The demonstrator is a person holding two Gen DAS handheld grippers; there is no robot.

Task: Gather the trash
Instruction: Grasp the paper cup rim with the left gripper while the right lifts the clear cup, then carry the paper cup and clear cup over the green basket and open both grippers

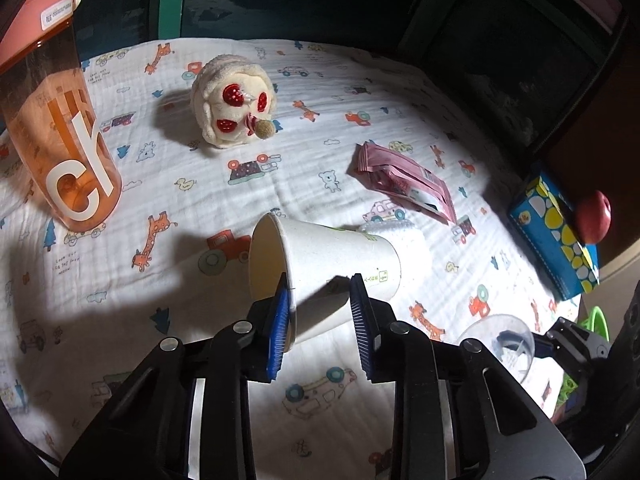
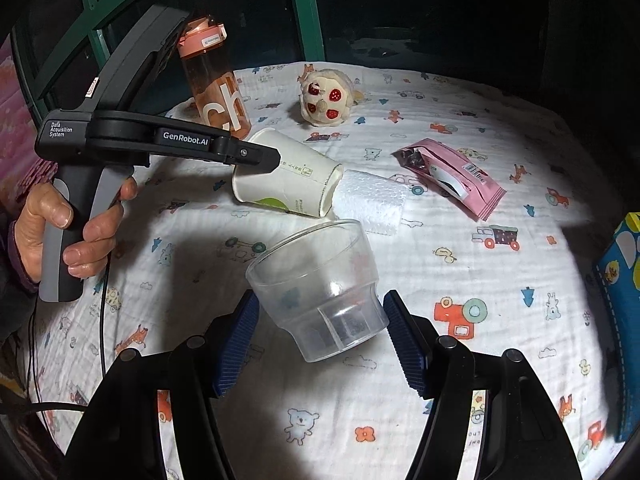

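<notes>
The left gripper (image 1: pixel 320 320) has its jaws spread around the paper cup (image 1: pixel 320 276), which lies on its side in the middle of the printed cloth (image 1: pixel 120 320), not clenched yet. The right gripper (image 2: pixel 320 344) is also released, around a clear plastic cup (image 2: pixel 324 284) lying near. The pink wrapper (image 2: pixel 448 176) and the white foam piece (image 2: pixel 372 200) remain farther back, so I judge the collecting has hardly begun.

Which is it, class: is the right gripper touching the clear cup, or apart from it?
Apart. The right wrist view shows bare cloth between each blue pad of the right gripper and the clear cup lying tipped between them.
</notes>
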